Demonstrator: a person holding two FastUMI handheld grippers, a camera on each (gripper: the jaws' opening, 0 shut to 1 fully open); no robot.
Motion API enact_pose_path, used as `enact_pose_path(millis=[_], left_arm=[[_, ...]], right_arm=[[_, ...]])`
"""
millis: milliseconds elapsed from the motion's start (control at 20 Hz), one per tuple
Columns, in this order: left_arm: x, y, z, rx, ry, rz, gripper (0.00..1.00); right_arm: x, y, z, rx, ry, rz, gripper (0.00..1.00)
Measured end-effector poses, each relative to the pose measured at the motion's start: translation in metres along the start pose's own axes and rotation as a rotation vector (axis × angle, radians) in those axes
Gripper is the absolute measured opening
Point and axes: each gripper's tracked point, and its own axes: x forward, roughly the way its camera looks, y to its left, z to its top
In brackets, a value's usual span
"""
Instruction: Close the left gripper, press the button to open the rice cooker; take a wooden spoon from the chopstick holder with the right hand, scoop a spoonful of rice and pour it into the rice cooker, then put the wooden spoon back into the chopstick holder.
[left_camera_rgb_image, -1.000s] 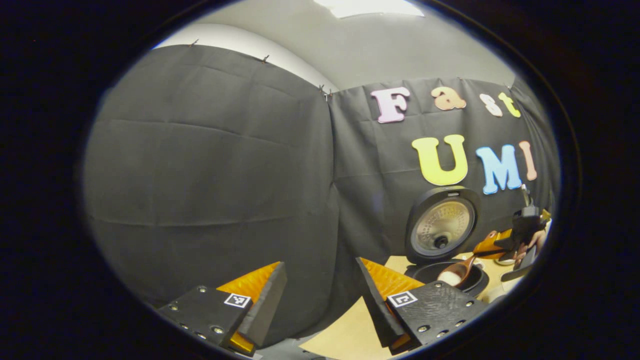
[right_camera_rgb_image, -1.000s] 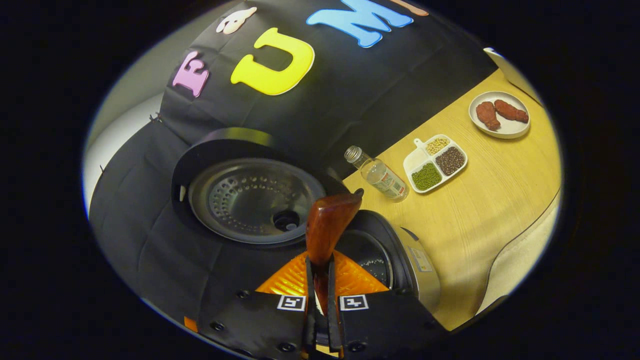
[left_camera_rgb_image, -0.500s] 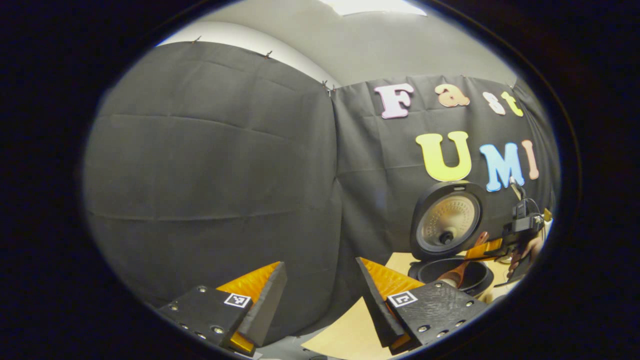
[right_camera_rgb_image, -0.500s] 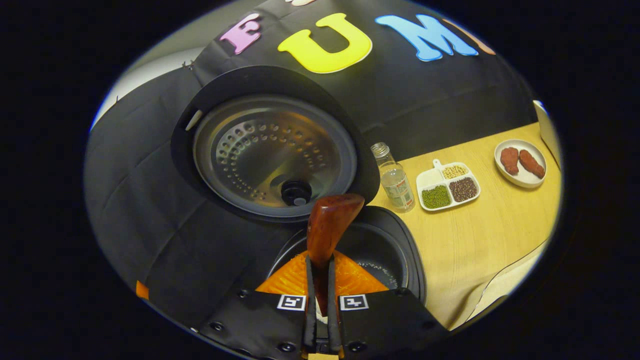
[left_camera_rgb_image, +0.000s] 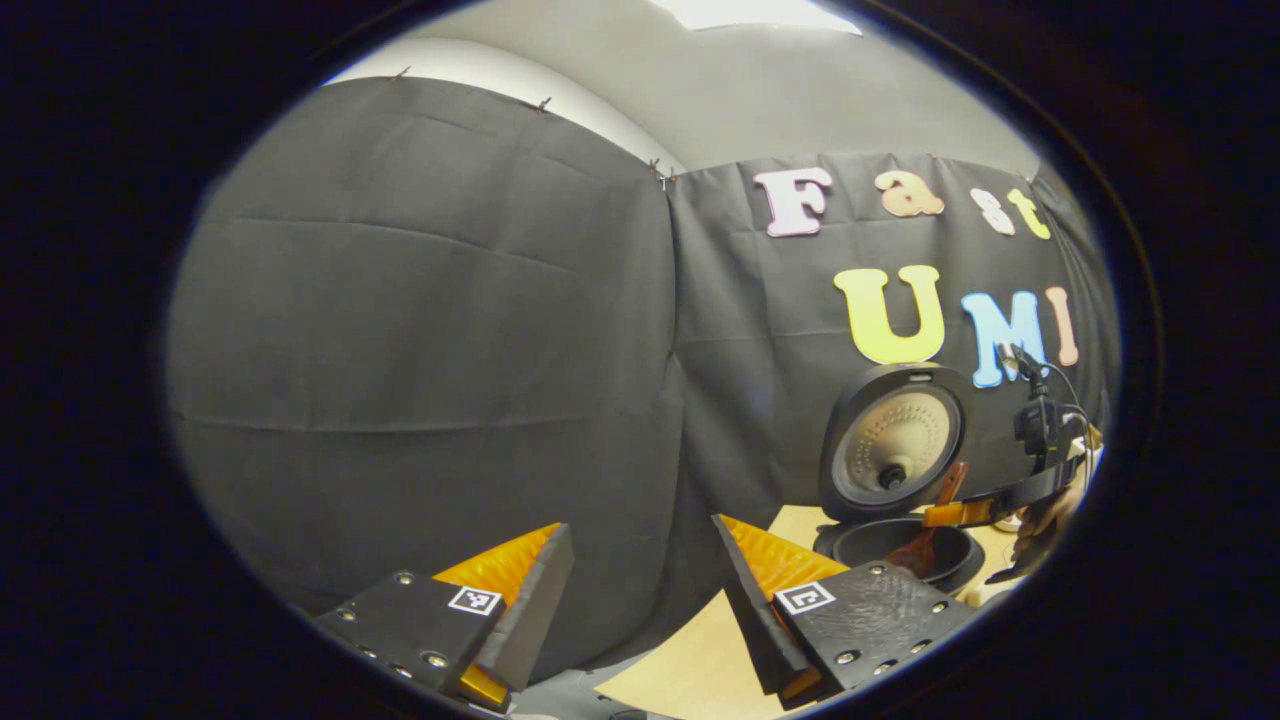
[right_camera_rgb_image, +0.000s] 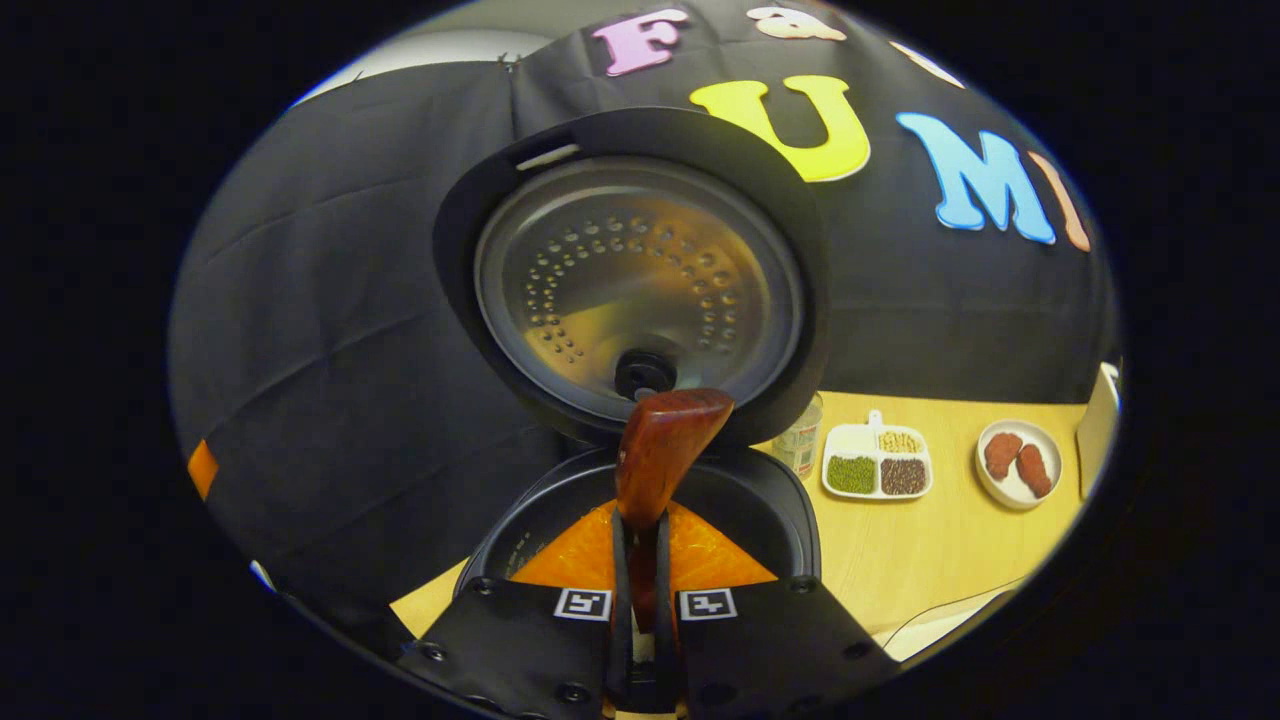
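Note:
In the right gripper view my right gripper (right_camera_rgb_image: 640, 520) is shut on the handle of the wooden spoon (right_camera_rgb_image: 665, 450), held just above the rice cooker's inner pot (right_camera_rgb_image: 745, 500). The cooker's lid (right_camera_rgb_image: 640, 280) stands open behind it. The spoon's back faces the camera, so any rice on it is hidden. Far right in the left gripper view, the cooker (left_camera_rgb_image: 893, 470) has the spoon (left_camera_rgb_image: 922, 548) tipped bowl-down into its pot, held by the right gripper (left_camera_rgb_image: 965, 513) and a hand (left_camera_rgb_image: 1040, 520). My left gripper (left_camera_rgb_image: 640, 528) is open, holds nothing, and faces the black cloth wall.
On the wooden table (right_camera_rgb_image: 950, 545) to the right of the cooker stand a clear bottle (right_camera_rgb_image: 800, 442) partly behind the lid, a white divided dish (right_camera_rgb_image: 878, 465) of beans and grains, and a small plate (right_camera_rgb_image: 1018, 462) with two brown pieces. A white object (right_camera_rgb_image: 1095, 430) sits at the far right.
The right gripper has rolled and swung in over the pot, tipping the spoon from level with rice on it to bowl-down inside the cooker. The left gripper has barely moved.

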Motion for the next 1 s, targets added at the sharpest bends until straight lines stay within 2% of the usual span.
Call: enact_pose_path(millis=[850,900,1000], left_arm=[[0.011,0.008,-0.016,-0.042,0.015,0.021,0.83],[0.012,0.008,-0.017,-0.042,0.016,0.022,0.83],[0.013,0.007,-0.015,-0.045,0.014,0.02,0.84]], right_arm=[[-0.012,0.031,0.022,-0.831,-0.179,-0.127,0.11],[-0.013,0.032,0.022,-0.86,-0.185,-0.131,0.07],[-0.014,0.037,0.022,-0.845,-0.183,-0.12,0.11]])
